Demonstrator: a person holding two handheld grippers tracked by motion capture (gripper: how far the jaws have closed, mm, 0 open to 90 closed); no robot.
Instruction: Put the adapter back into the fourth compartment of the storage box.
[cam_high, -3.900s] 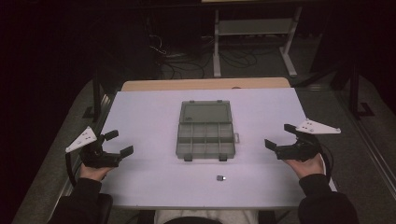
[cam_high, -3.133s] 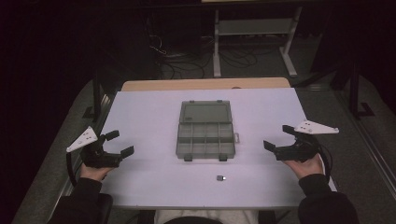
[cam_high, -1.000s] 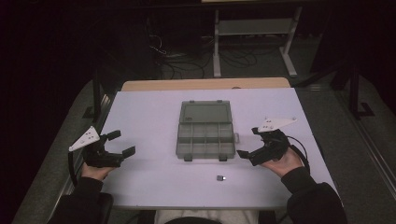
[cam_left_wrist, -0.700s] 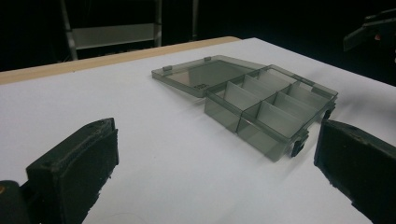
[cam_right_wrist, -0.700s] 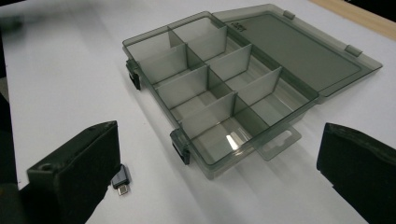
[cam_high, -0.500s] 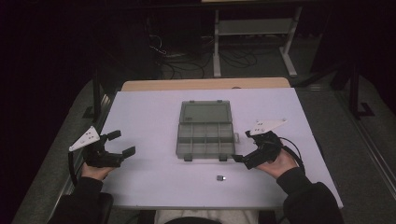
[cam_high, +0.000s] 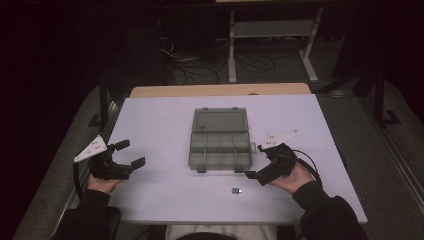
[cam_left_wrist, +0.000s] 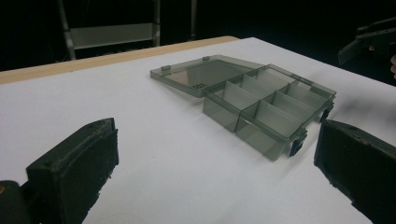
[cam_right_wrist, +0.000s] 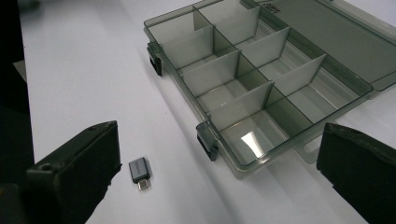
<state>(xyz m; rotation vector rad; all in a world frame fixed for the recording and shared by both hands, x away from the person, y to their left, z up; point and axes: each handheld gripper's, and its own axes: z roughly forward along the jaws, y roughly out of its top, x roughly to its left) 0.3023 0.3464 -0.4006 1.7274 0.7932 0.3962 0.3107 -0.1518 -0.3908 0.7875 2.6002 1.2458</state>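
Observation:
A smoky grey compartment box (cam_high: 220, 145) lies open in the middle of the white table (cam_high: 160, 115), its lid flat on the far side and its several compartments bare (cam_right_wrist: 252, 88) (cam_left_wrist: 266, 105). A small grey USB adapter (cam_high: 235, 190) (cam_right_wrist: 139, 171) rests on the table in front of the box. My right gripper (cam_high: 259, 162) is open, hovering just right of the box's front right corner, above and right of the adapter. My left gripper (cam_high: 130, 153) is open near the table's left edge, well left of the box, with nothing between its jaws.
A wooden strip (cam_high: 220, 90) borders the table's far edge. Beyond it, on the dark floor, stand a metal shelf frame (cam_high: 270, 35) and loose cables (cam_high: 185, 60). White table surface lies bare left and right of the box.
My right gripper has moved left and slightly nearer, from the table's right side to the box's front right corner. The left gripper, box and adapter have stayed put.

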